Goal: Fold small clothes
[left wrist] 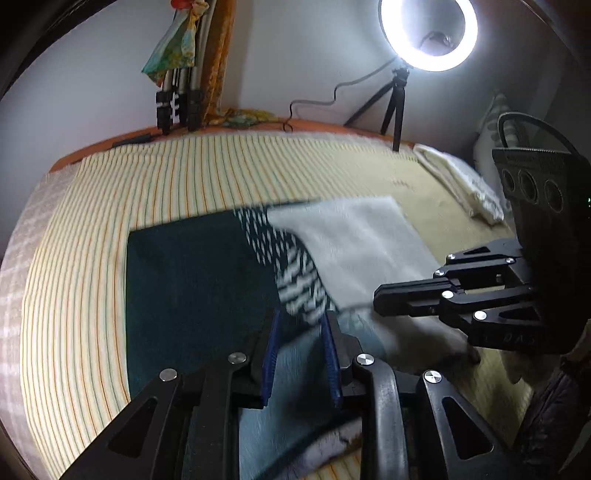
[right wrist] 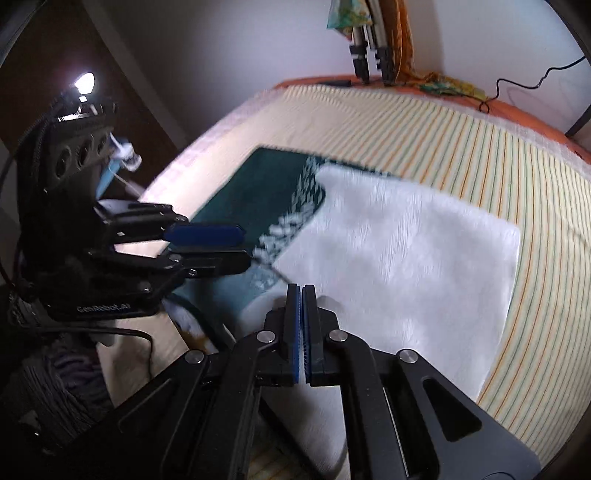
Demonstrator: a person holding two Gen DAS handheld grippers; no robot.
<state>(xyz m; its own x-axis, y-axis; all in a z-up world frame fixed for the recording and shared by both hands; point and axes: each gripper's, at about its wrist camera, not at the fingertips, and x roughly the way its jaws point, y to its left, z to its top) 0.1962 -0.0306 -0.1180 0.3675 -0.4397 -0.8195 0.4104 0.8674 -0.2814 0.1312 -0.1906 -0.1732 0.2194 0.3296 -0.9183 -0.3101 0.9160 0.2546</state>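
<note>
A small garment, dark green [left wrist: 192, 280] on one side and white [left wrist: 354, 240] on the other with a green-white patterned band [left wrist: 295, 273] between, lies on the striped bed. In the right wrist view its white part [right wrist: 406, 251] fills the middle and its green part [right wrist: 258, 184] lies to the left. My left gripper [left wrist: 301, 325] is open, its blue pads either side of the garment's near edge. My right gripper [right wrist: 300, 291] is shut on the white near edge. Each gripper shows in the other's view, the right one [left wrist: 380, 299] and the left one [right wrist: 240, 247].
The bed's yellow striped sheet [left wrist: 110, 221] spreads all around. A lit ring light on a small tripod [left wrist: 428, 33] stands at the back right. Folded pale cloths [left wrist: 461, 184] lie at the right. Tripod legs and hanging fabric [left wrist: 181, 74] stand against the back wall.
</note>
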